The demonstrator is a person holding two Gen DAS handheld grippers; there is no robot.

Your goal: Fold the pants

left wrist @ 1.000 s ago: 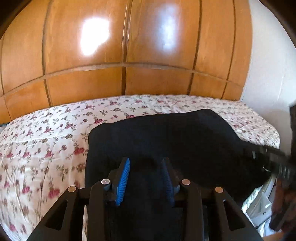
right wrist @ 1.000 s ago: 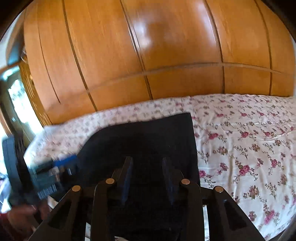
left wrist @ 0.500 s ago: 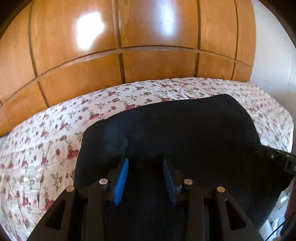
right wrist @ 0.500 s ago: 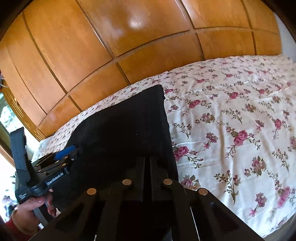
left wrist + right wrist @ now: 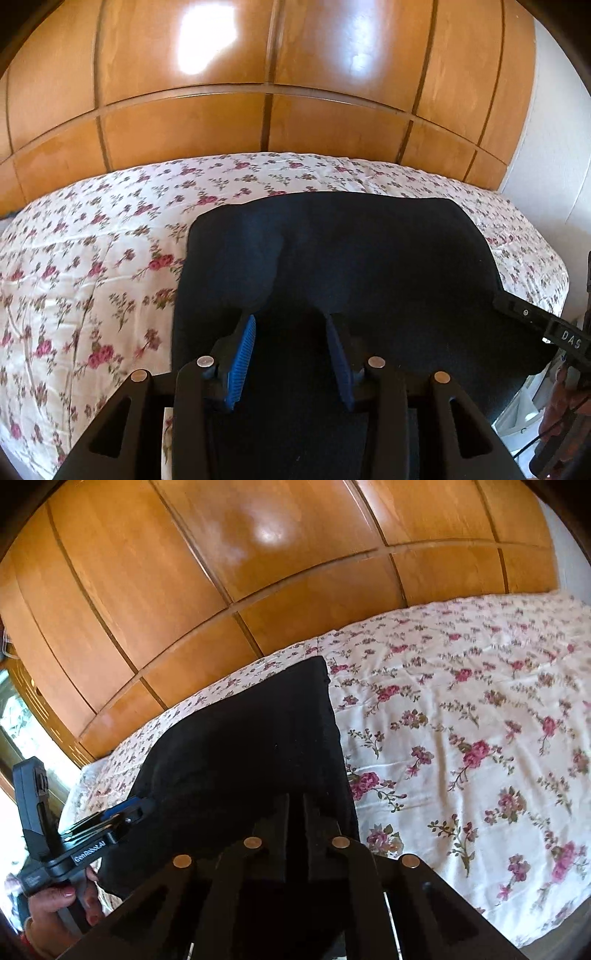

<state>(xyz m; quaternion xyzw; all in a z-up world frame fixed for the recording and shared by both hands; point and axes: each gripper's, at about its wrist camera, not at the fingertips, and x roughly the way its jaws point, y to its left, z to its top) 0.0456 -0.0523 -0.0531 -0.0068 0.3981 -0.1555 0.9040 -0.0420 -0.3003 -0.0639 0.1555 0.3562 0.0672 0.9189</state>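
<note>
Dark navy pants (image 5: 369, 258) lie spread on a floral bedspread, reaching back from the near edge; they also show in the right wrist view (image 5: 251, 746). My left gripper (image 5: 291, 325) has its blue-padded fingers (image 5: 242, 354) apart over the near part of the fabric, with cloth bunched between and ahead of them. My right gripper (image 5: 295, 805) is shut on the pants' near right edge. The left gripper also shows in the right wrist view (image 5: 122, 816) at the pants' left side.
The floral bedspread (image 5: 480, 738) stretches to the right and behind the pants, and to the left in the left wrist view (image 5: 81, 277). A glossy wooden wardrobe (image 5: 277, 92) stands behind the bed. A white wall (image 5: 554, 147) is at the right.
My right gripper has shut on the pants' edge and swung so more bedspread shows at right. My left gripper stays open over the fabric; the view shifted slightly.
</note>
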